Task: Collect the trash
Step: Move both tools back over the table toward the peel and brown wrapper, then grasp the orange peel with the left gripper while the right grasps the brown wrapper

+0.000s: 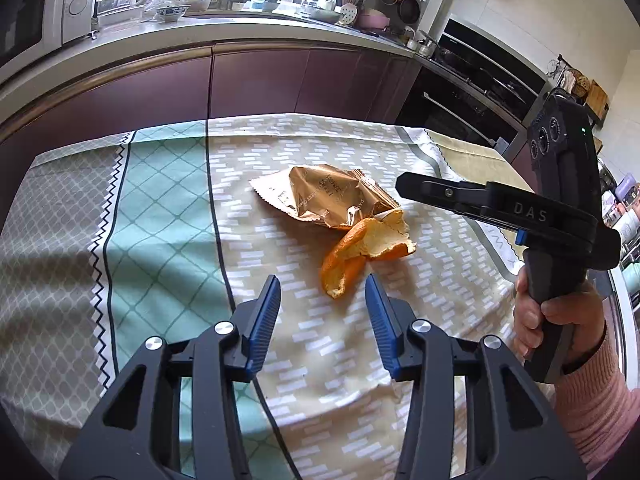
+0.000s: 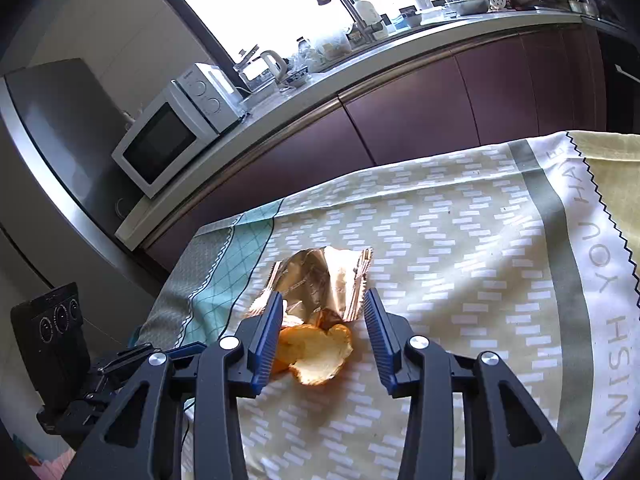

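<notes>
Jaws of left gripper (image 1: 323,286) and right gripper (image 2: 323,300) released, empty; orange peel (image 1: 362,250) just ahead on tablecloth (image 1: 160,200), touching gold wrapper (image 1: 324,196) behind. Best straddle peel's curled edge, then clench

Clothed table (image 1: 168,184), gold wrapper (image 1: 320,196), touching orange peel (image 1: 360,256)

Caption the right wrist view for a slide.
Right claw, open, above curled orange peel and crinkled gold foil wrapper on the patterned tablecloth.
</notes>
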A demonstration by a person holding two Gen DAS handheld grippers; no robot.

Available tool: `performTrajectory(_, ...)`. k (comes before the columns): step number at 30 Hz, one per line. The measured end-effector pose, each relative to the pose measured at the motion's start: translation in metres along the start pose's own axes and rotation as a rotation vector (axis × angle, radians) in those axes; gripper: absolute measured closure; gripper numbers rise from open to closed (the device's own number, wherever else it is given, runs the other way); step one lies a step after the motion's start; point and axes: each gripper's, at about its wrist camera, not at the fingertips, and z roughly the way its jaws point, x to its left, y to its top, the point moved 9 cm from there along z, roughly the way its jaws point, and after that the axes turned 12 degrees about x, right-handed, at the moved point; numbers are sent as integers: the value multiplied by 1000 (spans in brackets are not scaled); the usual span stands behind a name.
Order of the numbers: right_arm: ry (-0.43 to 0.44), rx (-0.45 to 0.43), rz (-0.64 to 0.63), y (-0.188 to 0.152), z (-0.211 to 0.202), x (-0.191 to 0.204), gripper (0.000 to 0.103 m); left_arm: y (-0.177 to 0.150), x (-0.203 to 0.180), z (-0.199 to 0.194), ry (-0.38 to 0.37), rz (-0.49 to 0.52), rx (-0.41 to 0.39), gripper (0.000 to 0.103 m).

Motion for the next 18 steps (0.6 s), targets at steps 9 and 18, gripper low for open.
performTrajectory(9, 26, 82, 27, 10, 39, -1, 56, 13, -7, 25, -41, 19, 74, 61)
performTrajectory(18, 39, 108, 31, 8, 50, 4, 78, 11, -14, 42, -64, 37, 117, 82)
